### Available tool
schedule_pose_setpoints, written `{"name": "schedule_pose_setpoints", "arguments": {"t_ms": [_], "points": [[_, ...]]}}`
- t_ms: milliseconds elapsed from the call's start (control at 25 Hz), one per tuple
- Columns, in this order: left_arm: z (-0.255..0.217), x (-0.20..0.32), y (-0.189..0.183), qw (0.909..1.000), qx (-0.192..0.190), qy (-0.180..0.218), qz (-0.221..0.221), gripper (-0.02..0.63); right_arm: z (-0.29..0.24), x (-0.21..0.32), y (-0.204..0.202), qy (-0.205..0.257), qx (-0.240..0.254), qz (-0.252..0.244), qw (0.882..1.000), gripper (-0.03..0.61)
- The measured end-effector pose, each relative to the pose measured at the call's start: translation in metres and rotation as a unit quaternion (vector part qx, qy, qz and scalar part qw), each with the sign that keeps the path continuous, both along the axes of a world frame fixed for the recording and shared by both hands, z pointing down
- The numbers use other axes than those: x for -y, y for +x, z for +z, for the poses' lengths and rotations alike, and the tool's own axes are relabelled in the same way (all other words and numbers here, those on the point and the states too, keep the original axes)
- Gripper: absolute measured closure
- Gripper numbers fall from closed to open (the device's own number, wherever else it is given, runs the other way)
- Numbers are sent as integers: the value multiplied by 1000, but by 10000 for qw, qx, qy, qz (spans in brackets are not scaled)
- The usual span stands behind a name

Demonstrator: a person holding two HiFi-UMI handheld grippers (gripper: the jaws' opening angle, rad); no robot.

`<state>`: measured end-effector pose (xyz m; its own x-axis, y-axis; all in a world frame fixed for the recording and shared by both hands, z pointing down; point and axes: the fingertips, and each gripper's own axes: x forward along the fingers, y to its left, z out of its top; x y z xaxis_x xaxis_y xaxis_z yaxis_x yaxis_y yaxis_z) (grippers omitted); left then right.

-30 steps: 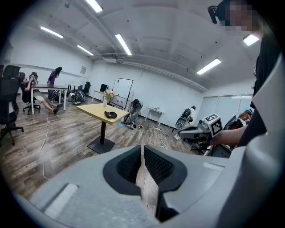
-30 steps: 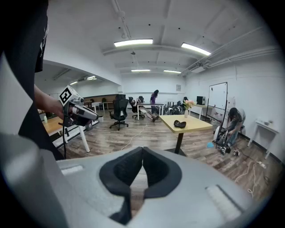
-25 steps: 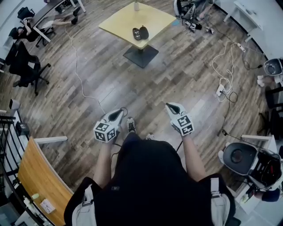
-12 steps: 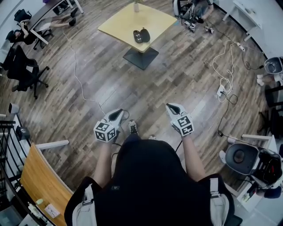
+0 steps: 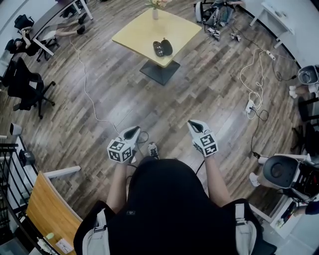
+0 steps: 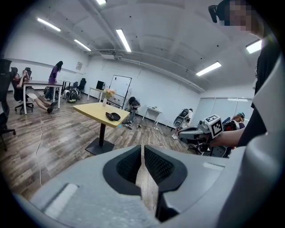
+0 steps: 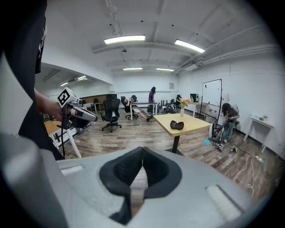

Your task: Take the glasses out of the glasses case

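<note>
**Well ahead of both grippers: one case on one table**

Low in front of the person, two grippers are held apart at about the same height over a wooden floor. The left gripper is shown in its own view with the jaws drawn in to a thin slit, through which only boards are seen. The right gripper is shown in its own view with the jaw tips pressed together. Nothing is held by either.

One yellow table on a single dark foot stands well ahead, roughly between the lines of the two grippers. On it one glasses case is laid open as two dark oval halves side by side, towards the nearer edge. Its contents are too small to be told. One vase with flowers is set at the table's far side.

The floor's layout is given by the head view alone. Left of the left gripper a black office chair stands well off, and one pale cable is trailed over the boards to a point near that gripper. Bare boards lie between the grippers and the table. Right of the right gripper a looped white cable is left beside a power strip.

Ceiling strip lights and white walls are shown only by the gripper views. A standing person is seen far left in the left gripper view. A bent-over person is seen beside a whiteboard, right of the table, in the right gripper view.
</note>
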<state>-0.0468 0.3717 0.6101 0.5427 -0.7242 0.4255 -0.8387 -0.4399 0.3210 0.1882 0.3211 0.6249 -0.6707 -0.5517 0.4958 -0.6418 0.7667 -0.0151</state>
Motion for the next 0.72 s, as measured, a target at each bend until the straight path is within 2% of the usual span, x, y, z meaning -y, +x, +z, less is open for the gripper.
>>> {"name": "schedule_pose_setpoints", "arguments": {"t_ms": [240, 720], "points": [[-1, 27, -15, 9998, -65, 93, 149, 581, 3, 17, -17, -41, -31, 201, 9998, 574], [1, 63, -69, 9993, -194, 199, 244, 581, 6, 41, -62, -10, -102, 432, 9990, 574]]}}
